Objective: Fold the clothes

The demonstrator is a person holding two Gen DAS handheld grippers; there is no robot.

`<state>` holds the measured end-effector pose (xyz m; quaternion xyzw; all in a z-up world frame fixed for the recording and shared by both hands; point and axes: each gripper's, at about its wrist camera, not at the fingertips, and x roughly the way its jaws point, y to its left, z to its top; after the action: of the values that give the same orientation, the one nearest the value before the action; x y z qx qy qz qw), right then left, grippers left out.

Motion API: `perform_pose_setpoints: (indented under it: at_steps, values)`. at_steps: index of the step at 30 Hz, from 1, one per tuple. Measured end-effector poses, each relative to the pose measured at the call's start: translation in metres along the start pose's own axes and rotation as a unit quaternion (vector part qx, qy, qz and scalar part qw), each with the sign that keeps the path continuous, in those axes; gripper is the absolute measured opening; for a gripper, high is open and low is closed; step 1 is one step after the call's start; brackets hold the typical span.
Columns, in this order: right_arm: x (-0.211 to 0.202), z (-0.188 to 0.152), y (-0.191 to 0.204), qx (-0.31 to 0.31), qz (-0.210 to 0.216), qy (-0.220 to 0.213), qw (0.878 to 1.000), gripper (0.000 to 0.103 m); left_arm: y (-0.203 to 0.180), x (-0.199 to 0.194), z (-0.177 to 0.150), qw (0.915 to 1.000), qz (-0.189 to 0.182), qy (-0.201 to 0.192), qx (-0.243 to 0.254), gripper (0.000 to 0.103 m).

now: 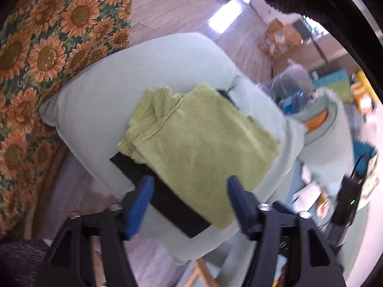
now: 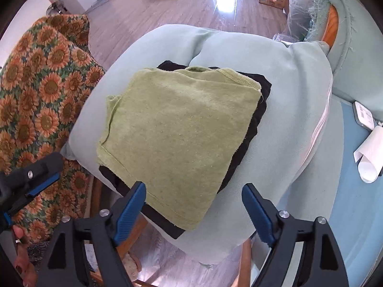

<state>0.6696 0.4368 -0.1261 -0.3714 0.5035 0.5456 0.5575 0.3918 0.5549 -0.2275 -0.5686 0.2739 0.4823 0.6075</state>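
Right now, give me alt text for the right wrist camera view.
A folded green garment lies on a folded black one, stacked on a pale blue cushion. The right gripper hovers open just in front of the stack, holding nothing; a sunflower-print cloth is at left.

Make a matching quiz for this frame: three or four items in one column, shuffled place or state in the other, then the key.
Items:
1. green folded garment
2. black folded garment
3. pale blue cushion
4. right tongs

Descriptions:
A. open, holding nothing
B. top of the stack
C. bears the whole stack
D. sandwiched, edges poking out

Pairs: 1-B, 2-D, 3-C, 4-A
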Motion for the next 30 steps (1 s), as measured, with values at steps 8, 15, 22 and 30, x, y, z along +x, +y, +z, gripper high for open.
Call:
perform_pose_setpoints:
  at_steps: [8, 15, 22, 30]
  values:
    - [0.0, -0.003, 0.013, -0.017, -0.012, -0.035, 0.999, 0.103, 0.001, 0.009, -0.008, 0.9995, 0.029, 0.003, 0.01, 0.084]
    - [-0.002, -0.002, 0.015, -0.037, -0.031, -0.036, 0.998, 0.103, -0.005, 0.012, -0.007, 0.9966, 0.073, -0.003, 0.038, 0.087]
    - [-0.005, -0.002, 0.01, -0.038, -0.047, -0.043, 0.997, 0.103, -0.003, 0.016, -0.008, 0.9975, 0.063, 0.015, 0.031, 0.087]
    - [-0.004, -0.004, 0.002, -0.026, -0.049, -0.046, 0.997, 0.103, -0.003, 0.021, -0.011, 0.998, 0.049, 0.023, 0.033, 0.087]
